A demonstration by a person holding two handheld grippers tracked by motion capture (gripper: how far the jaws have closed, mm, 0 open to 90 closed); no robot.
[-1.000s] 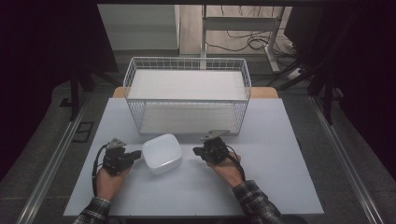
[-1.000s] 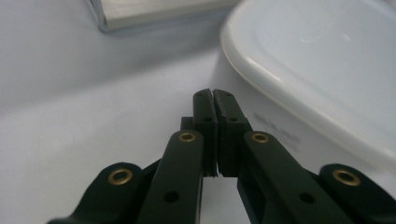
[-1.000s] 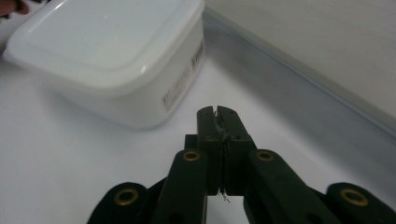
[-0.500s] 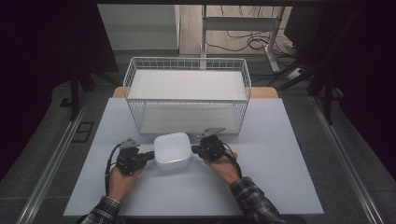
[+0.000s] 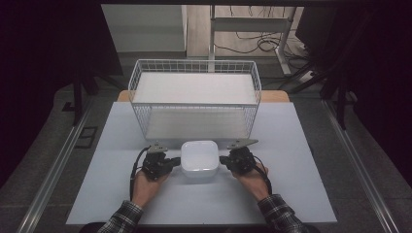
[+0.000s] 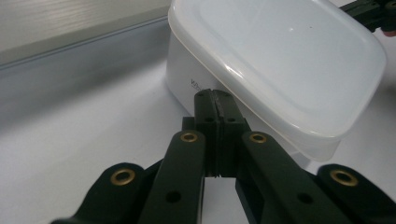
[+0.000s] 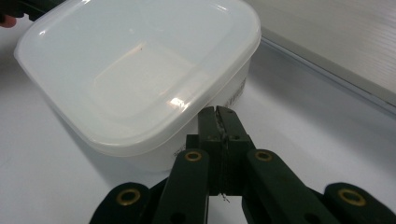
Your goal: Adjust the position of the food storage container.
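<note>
A white, rounded-square plastic container with a lid (image 5: 199, 159) sits on the pale tabletop (image 5: 291, 194), just in front of the white wire basket (image 5: 194, 97). The left tool (image 5: 171, 162) and right tool (image 5: 224, 160), both with jaws pressed together, flank its opposite side walls below the lid rim. Bare tabletop lies open toward the person.

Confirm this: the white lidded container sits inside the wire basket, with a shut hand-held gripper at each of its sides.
Not quite. The white lidded container sits on the table, in front of the wire basket, not inside it, as the high view shows. The rest holds: the left hand-held gripper and right hand-held gripper are shut, one at each side.
</note>
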